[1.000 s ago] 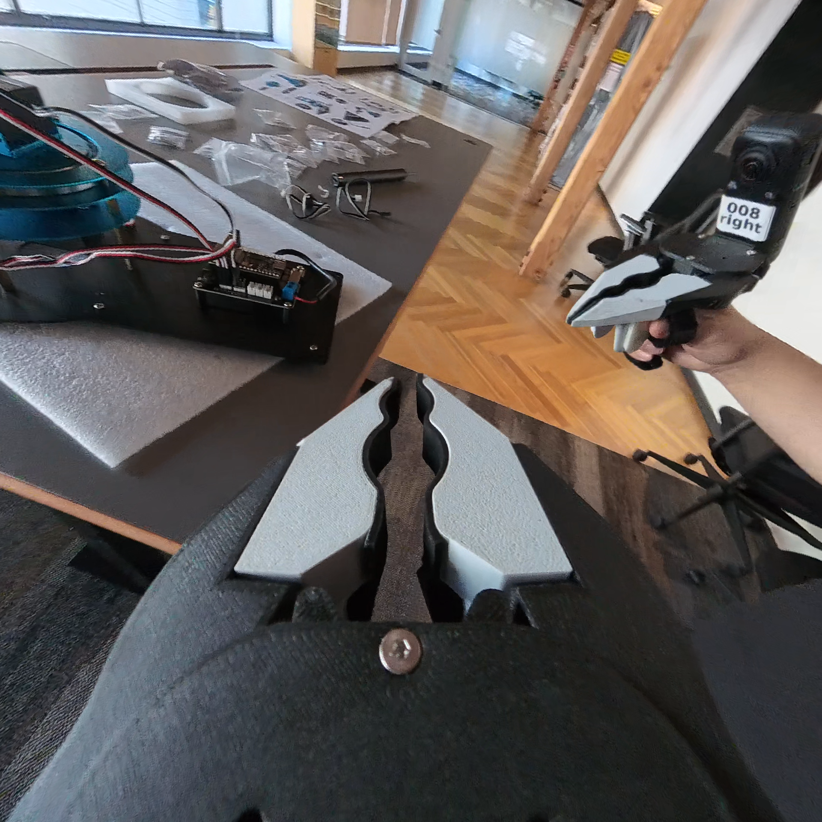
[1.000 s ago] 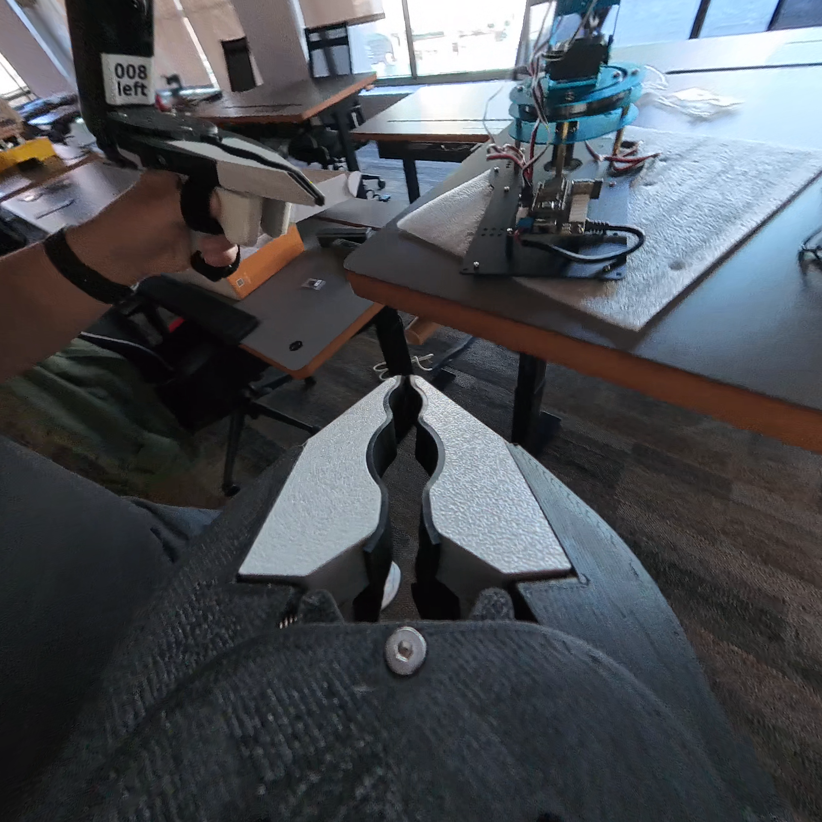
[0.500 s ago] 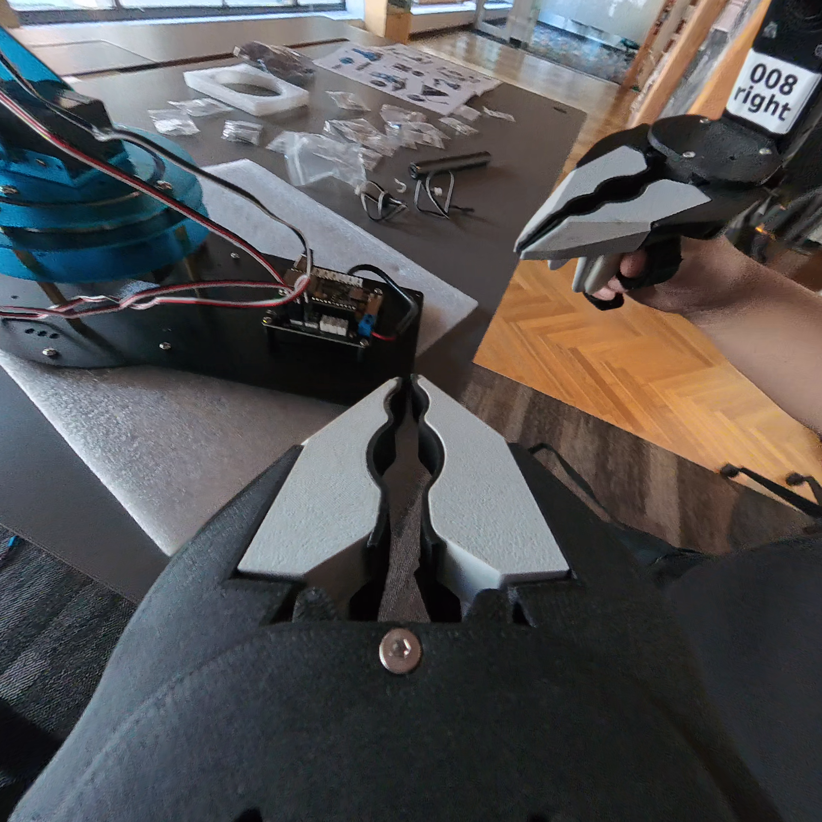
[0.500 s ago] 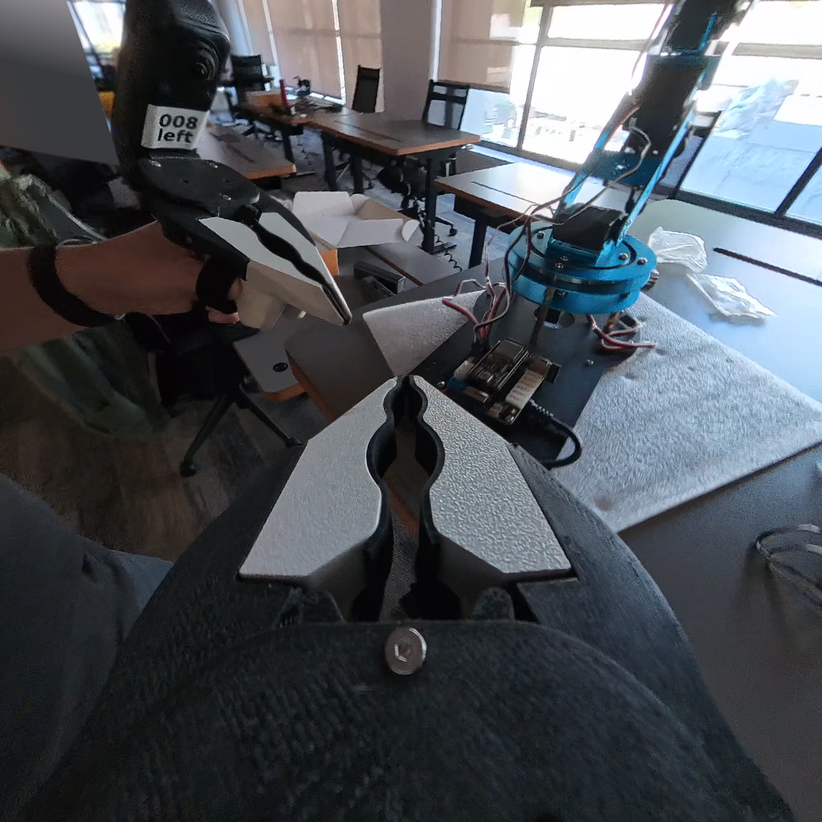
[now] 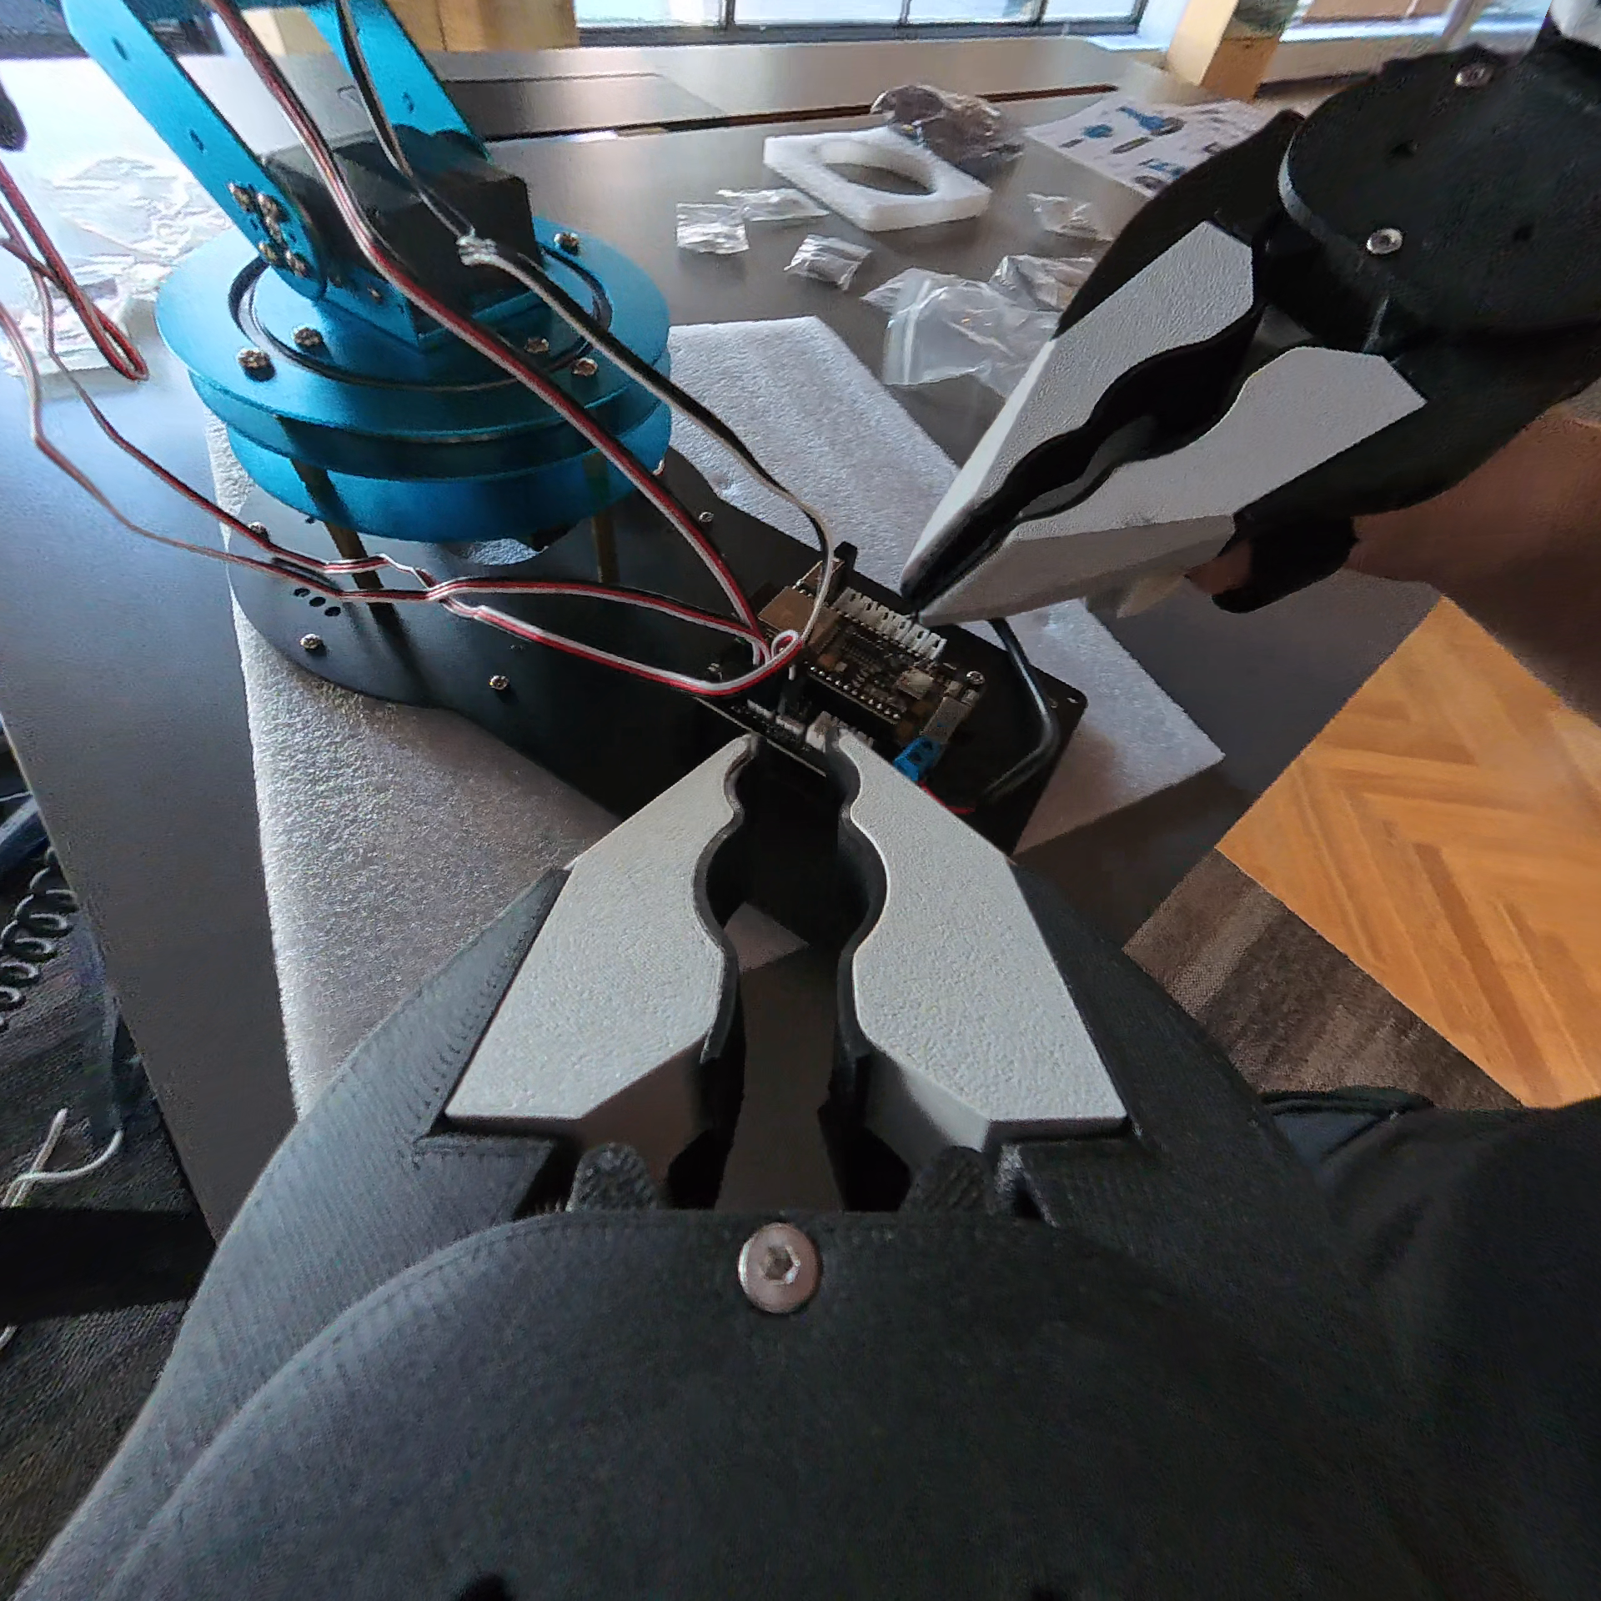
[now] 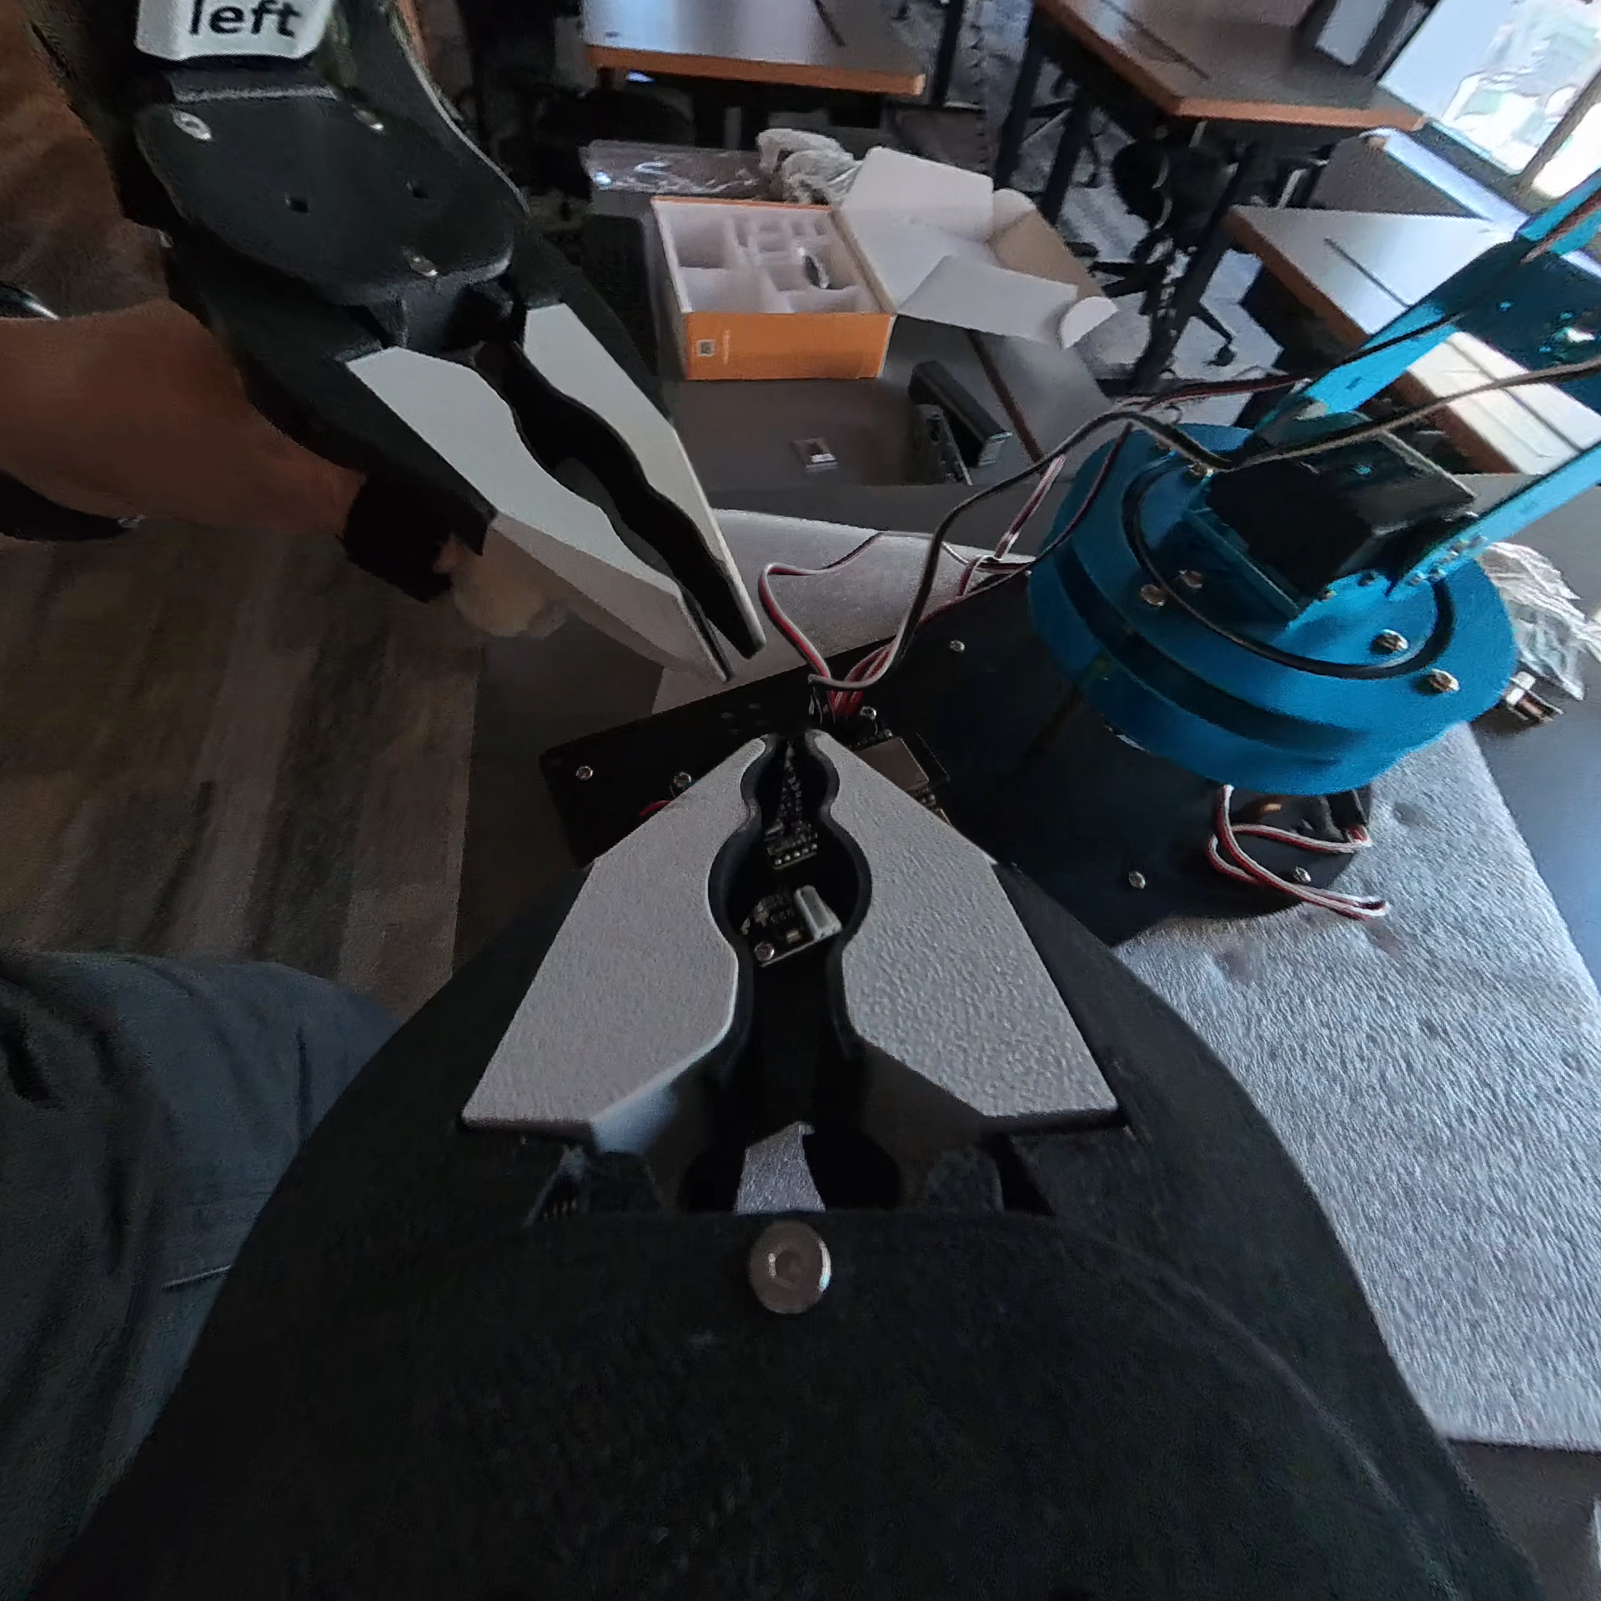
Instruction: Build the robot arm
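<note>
left gripper (image 5: pixel 793 754): fingers a little apart, holding nothing, just over the circuit board (image 5: pixel 866 671) | right gripper (image 6: pixel 788 747): fingers nearly together, empty, above the board | one blue robot arm (image 5: pixel 407 346) on one black plate (image 5: pixel 554 693) | two grippers

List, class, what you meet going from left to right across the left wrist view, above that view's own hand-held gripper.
Blue turntable base → red-white-black wires → circuit board → right hand-held gripper → herringbone wood floor.
</note>
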The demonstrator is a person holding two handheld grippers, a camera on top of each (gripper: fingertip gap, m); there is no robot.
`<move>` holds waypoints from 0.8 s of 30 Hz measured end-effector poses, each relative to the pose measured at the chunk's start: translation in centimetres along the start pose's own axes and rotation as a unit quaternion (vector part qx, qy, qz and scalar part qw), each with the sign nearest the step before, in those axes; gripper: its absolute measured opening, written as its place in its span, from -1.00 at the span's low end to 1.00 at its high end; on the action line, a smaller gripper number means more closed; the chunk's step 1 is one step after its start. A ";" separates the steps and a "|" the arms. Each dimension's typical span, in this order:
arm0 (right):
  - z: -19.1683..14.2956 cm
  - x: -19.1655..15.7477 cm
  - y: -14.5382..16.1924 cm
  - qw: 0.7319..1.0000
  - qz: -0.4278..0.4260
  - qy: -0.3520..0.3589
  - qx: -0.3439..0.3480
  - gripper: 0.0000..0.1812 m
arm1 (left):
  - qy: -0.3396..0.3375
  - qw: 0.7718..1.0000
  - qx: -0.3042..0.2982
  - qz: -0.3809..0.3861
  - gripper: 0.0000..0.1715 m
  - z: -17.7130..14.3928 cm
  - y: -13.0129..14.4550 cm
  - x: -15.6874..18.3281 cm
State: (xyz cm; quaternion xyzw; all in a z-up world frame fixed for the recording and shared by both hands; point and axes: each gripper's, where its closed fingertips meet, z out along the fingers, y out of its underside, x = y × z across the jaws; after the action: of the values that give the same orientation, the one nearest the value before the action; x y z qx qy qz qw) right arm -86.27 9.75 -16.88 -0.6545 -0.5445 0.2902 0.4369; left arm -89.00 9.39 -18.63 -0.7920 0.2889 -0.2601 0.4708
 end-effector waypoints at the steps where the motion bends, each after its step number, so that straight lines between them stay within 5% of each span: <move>1: 0.3 0.0 0.1 1.000 -0.002 -0.011 -0.004 -0.98 | -0.001 1.000 -0.001 -0.004 -0.88 0.2 0.1 -0.1; 16: 1.7 0.8 0.3 0.998 -0.015 -0.022 -0.052 -1.00 | 0.033 0.999 0.011 0.029 -0.95 1.5 -0.3 0.3; 24: -7.4 3.7 -1.9 0.990 0.002 0.115 0.080 -0.99 | -0.021 0.999 0.042 0.021 -0.93 -5.6 -0.7 -1.0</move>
State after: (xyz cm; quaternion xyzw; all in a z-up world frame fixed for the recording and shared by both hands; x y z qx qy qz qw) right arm -79.95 11.53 -11.52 -0.6475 -0.4646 0.2561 0.5471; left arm -93.37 7.04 -15.77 -0.7707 0.2844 -0.2447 0.5150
